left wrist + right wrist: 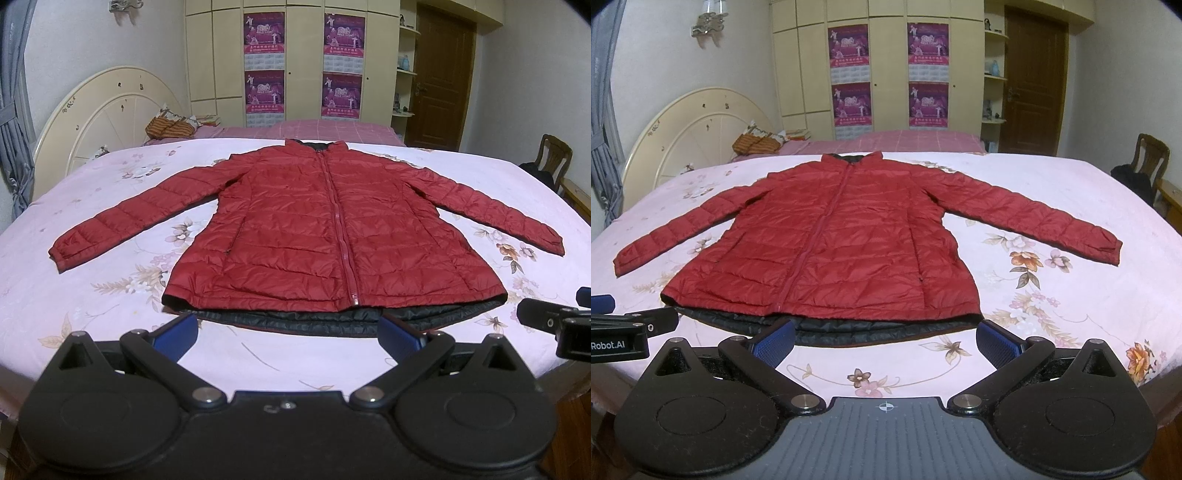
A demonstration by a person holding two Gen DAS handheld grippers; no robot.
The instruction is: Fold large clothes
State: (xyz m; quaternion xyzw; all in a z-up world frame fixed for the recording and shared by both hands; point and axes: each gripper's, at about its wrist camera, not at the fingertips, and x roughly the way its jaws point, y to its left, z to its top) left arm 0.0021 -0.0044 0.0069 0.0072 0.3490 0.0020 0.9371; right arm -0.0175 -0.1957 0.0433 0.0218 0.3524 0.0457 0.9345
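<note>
A red quilted jacket [317,229] [831,240] lies flat and zipped on the bed, front up, both sleeves spread out to the sides, collar away from me. Its dark lining shows along the near hem [332,321] [827,330]. My left gripper [288,334] hovers open just short of the hem, nothing between its blue pads. My right gripper [886,343] is also open and empty, close to the hem's right half. Each gripper shows at the edge of the other's view: the right one [554,321] and the left one [624,325].
The bed wears a pink floral sheet [110,295] [1052,295]. A cream round headboard [107,110] stands at the left, with a striped bundle [170,127] beside it. Behind are a wardrobe with posters [303,66], a brown door [443,74] and a wooden chair [550,158] at the right.
</note>
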